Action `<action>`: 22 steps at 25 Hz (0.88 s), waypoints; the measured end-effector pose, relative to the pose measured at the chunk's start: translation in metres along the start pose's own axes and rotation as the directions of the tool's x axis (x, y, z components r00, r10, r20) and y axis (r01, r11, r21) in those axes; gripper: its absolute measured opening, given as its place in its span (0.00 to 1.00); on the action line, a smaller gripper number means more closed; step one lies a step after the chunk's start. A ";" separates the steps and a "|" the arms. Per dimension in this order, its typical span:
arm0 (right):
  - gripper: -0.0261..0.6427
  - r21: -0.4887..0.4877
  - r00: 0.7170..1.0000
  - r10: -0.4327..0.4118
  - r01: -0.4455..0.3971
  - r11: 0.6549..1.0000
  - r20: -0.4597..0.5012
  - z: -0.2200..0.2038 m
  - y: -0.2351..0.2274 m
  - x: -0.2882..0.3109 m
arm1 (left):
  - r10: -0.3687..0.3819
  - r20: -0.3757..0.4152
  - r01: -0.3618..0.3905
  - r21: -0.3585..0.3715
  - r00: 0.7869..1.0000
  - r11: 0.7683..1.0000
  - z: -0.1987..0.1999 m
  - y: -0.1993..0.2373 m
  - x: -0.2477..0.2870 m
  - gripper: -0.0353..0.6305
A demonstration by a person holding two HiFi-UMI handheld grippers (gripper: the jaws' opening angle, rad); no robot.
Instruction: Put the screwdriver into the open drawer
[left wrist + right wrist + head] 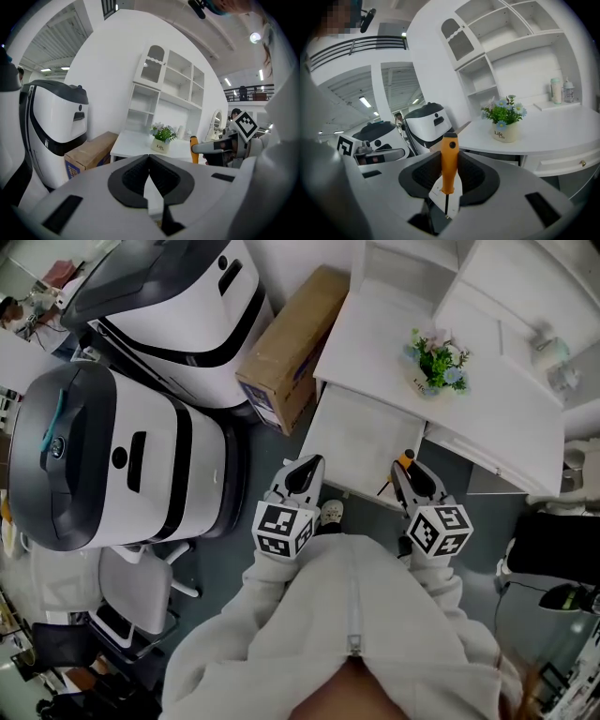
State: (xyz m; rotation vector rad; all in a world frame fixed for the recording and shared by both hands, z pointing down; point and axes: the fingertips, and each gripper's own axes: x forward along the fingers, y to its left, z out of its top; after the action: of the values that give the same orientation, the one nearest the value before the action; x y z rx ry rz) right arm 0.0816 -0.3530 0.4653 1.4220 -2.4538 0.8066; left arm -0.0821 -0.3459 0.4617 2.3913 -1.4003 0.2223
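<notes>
"Life" on the white flower pot [505, 132] on the desk, smaller line beneath it illegible.

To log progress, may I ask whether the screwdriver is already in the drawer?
No, the right gripper holds the screwdriver between its jaws.

White-walled hall under ceiling strip lights [365, 101], with dark grey floor [262, 442]. Against the wall, white desk [375, 334] topped by open white shelving [171, 89], small flowerpot [436, 362] on it. Beside the desk, cardboard box [291, 343] and 2 large white-and-dark machines [103, 456], white chair [131, 592] near them.
</notes>
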 end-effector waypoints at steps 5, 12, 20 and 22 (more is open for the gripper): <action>0.22 -0.003 0.998 -0.052 0.052 0.999 -0.044 -0.007 -0.022 0.018 | -0.015 -0.021 0.015 -0.027 1.000 1.000 -0.006 0.016 0.019 0.08; 0.22 -0.017 0.983 -0.067 0.065 0.998 -0.169 -0.026 -0.054 0.060 | -0.060 -0.056 0.057 -0.042 0.997 0.997 -0.015 0.016 0.052 0.08; 0.22 -0.109 0.910 -0.036 -0.010 0.994 -0.413 -0.083 -0.085 0.116 | -0.034 -0.111 0.029 -0.044 0.993 0.999 -0.034 0.020 0.065 0.08; 0.22 -0.121 0.890 -0.019 -0.040 0.992 -0.456 -0.096 -0.089 0.131 | -0.007 -0.118 0.000 -0.058 0.993 0.998 -0.040 0.023 0.066 0.08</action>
State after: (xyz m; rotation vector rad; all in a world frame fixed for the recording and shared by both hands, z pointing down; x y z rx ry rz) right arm 0.0796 -0.4327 0.6321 1.0294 -2.1079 0.8544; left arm -0.0681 -0.3943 0.5240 2.2938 -1.3309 0.3126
